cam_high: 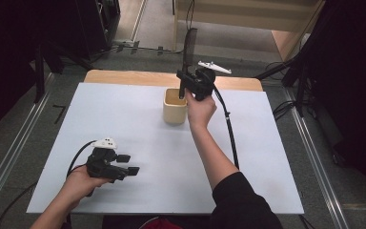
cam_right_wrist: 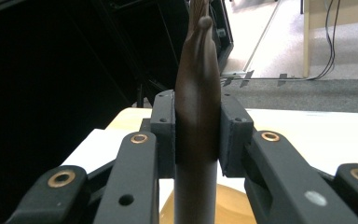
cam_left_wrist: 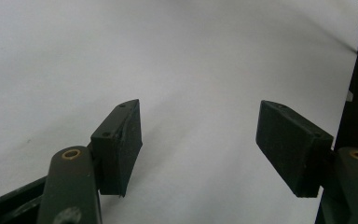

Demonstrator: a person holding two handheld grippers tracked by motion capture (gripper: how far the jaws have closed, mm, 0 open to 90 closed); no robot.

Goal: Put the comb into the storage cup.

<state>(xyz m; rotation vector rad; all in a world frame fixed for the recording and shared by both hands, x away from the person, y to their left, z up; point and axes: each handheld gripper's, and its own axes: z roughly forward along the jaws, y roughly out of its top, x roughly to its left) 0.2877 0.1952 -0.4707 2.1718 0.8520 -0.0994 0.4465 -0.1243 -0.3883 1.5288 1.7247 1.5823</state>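
Nearest, my left claw (cam_left_wrist: 198, 149) hangs spread over the white surface (cam_high: 138, 124); my right claw (cam_right_wrist: 198, 135) pinches a dark brush (cam_right_wrist: 196, 121) upright above the wooden cup (cam_high: 175, 111).

A dark brown brush (cam_right_wrist: 196, 116) sits between the black pads of the right claw (cam_high: 185, 82) above a cream holder (cam_high: 175, 109), while the black left claw (cam_high: 129, 164) has a white top, and the bench (cam_high: 138, 124) is pale grey-white with a tan wooden edge.

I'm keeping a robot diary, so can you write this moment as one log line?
right gripper: shut on brush, upright over cup | left gripper: open, holding nothing, over the table
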